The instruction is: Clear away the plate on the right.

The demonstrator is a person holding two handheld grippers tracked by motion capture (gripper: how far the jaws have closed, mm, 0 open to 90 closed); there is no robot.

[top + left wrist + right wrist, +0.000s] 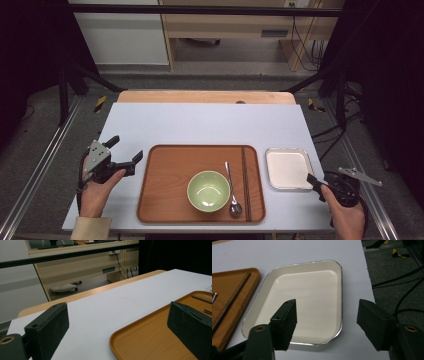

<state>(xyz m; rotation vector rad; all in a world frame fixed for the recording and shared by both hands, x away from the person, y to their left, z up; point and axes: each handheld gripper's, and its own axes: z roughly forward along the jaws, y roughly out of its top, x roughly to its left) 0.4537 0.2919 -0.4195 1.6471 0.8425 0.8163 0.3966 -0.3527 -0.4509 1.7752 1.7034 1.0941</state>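
Left gripper [125, 151]: we held it gaping, empty, just beside the wooden tray [165, 200].
Right gripper [325, 322]: jaws wide apart — we hovered at the white dish [312, 297], right of the tray.

A pale green bowl [208, 191] stands empty near the front of the white-topped desk [200, 125]. A metal spoon [232, 192] lies just right of it, and dark chopsticks [245, 182] lie parallel beyond the spoon. Black cables [305, 45] hang behind.
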